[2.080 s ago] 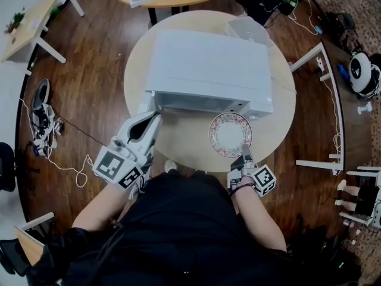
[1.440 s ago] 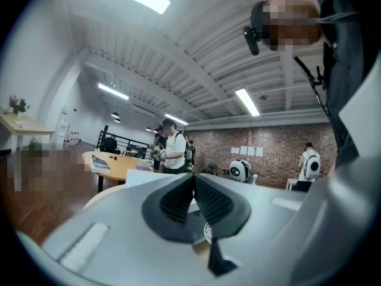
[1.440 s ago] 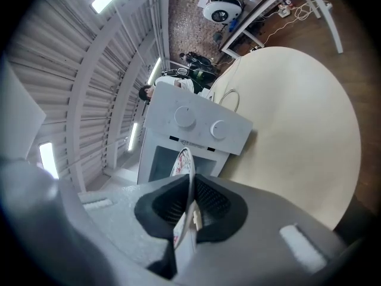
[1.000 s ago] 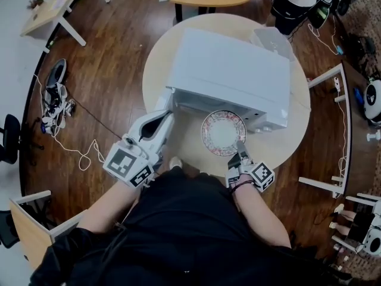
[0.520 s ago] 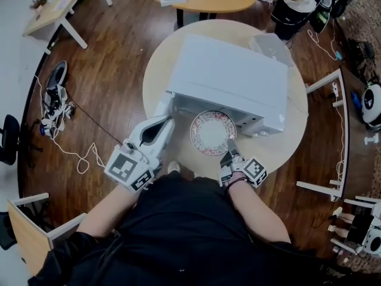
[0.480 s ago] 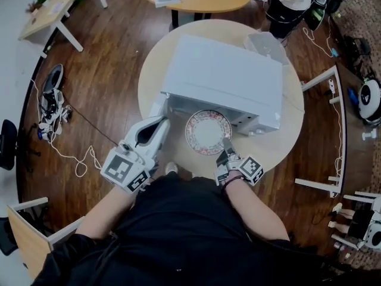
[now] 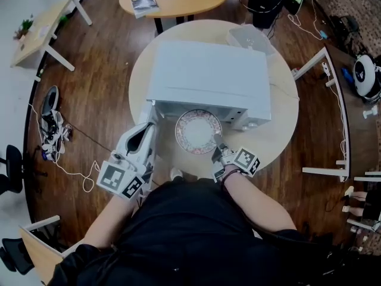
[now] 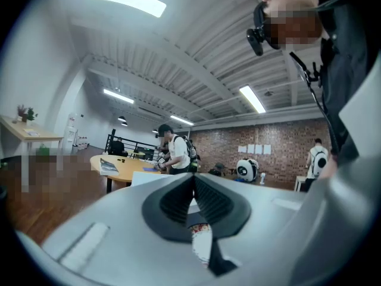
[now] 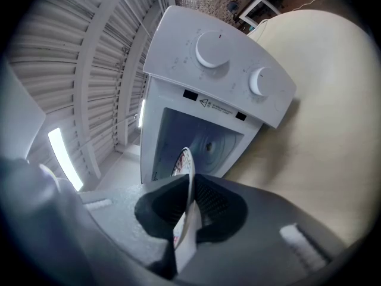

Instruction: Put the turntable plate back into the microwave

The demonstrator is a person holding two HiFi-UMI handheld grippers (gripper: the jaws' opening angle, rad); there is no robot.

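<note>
plate (image 7: 194, 130) in right gripper (image 7: 215, 144), seemingly level

Microwave (image 7: 208, 76) on round table (image 7: 281, 124), turntable plate (image 7: 196, 131) at its open front, bin (image 7: 250, 37) behind.

Left gripper (image 7: 148, 123): held level at the table's front-left edge, forearm extended forward, jaws closed together, with nothing discernible between the pads.

Right gripper (image 7: 216, 146): over the table's near edge, tipped slightly downward, with the jaws clamped on the near rim of the turntable plate (image 7: 195, 130). Both forearms reach forward from the torso.
</note>
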